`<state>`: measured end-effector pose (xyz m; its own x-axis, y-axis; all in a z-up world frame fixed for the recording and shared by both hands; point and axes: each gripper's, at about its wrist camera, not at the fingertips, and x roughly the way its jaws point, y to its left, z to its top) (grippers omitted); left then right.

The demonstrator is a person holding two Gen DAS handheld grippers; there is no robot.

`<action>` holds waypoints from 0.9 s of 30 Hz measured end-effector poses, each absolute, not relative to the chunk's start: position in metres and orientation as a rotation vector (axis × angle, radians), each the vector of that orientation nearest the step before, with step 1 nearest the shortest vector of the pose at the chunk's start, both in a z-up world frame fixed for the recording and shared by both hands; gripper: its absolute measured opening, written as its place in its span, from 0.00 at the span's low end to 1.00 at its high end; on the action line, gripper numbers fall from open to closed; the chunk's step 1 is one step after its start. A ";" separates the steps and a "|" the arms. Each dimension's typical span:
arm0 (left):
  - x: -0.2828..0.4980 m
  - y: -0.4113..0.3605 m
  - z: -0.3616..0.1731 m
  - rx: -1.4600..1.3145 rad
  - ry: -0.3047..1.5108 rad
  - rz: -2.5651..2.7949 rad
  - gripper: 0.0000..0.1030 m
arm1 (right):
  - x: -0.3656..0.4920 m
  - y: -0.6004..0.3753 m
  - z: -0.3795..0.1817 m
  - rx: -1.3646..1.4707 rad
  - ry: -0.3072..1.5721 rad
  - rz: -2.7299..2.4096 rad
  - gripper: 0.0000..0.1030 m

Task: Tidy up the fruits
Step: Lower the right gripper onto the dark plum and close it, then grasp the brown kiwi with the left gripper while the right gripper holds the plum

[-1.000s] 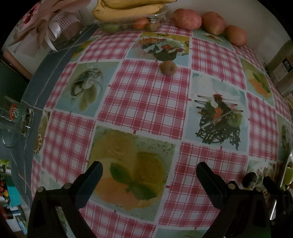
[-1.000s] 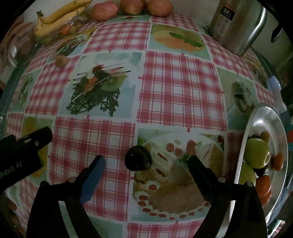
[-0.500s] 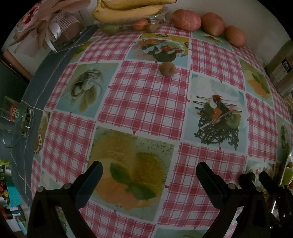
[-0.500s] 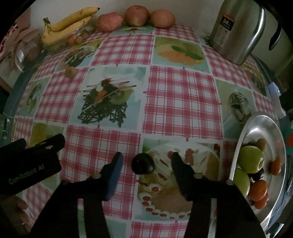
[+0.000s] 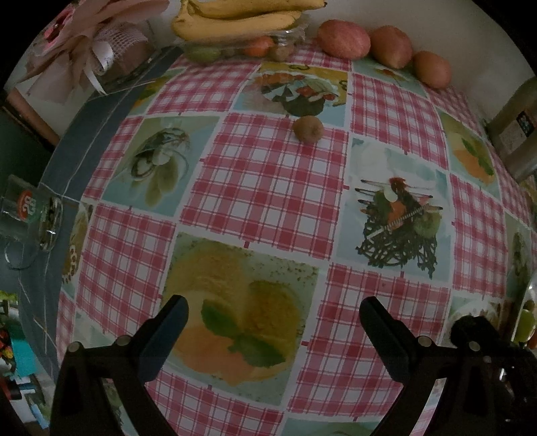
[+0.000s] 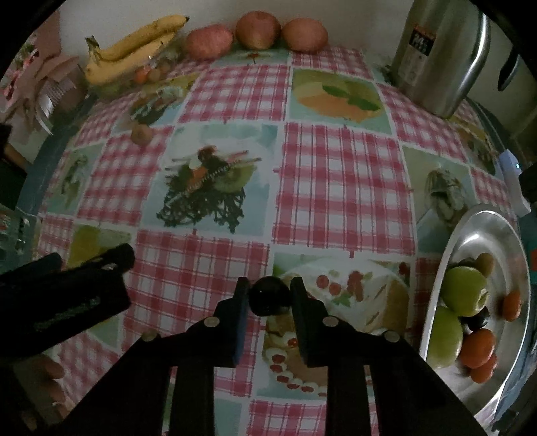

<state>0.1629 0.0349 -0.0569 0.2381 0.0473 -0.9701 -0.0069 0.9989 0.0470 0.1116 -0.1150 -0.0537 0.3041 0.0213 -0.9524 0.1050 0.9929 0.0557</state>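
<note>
A dark round plum point(image 6: 271, 299) lies on the checked tablecloth, and my right gripper point(image 6: 269, 295) is shut on it, both pads pressed to its sides. At the right edge a silver bowl point(image 6: 483, 231) holds green apples point(image 6: 465, 290), orange fruits and dark plums. A small brown kiwi point(image 5: 308, 129) sits alone further back on the cloth. My left gripper point(image 5: 272, 315) hangs open above a printed picture, nothing between its fingers. The right gripper's body point(image 5: 483, 342) shows at the lower right of the left wrist view.
Bananas point(image 6: 134, 48) rest on a glass dish with small fruits at the back left. Three reddish apples point(image 6: 256, 32) line the back wall. A steel kettle point(image 6: 436, 53) stands back right. A glass mug point(image 5: 32, 214) sits near the left table edge.
My right gripper's fingers have come together from wide apart onto the dark plum. The left gripper has stayed still and open.
</note>
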 end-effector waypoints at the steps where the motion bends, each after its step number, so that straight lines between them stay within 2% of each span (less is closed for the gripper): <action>1: 0.163 0.036 -0.056 0.030 1.329 0.037 1.00 | 0.112 -0.116 -0.049 0.116 1.249 -0.054 0.25; 19: 0.175 0.033 -0.051 -0.038 1.312 0.002 1.00 | 0.119 -0.142 -0.025 0.185 1.181 -0.086 0.25; 27: 0.196 0.045 -0.034 -0.017 1.203 0.078 1.00 | 0.128 -0.158 -0.026 0.264 1.168 -0.099 0.25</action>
<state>0.1958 0.0450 -0.0338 0.3575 0.0512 -0.9325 -0.0690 0.9972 0.0283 0.1284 -0.1583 -0.0262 0.3918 0.0599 -0.9181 0.2134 0.9647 0.1540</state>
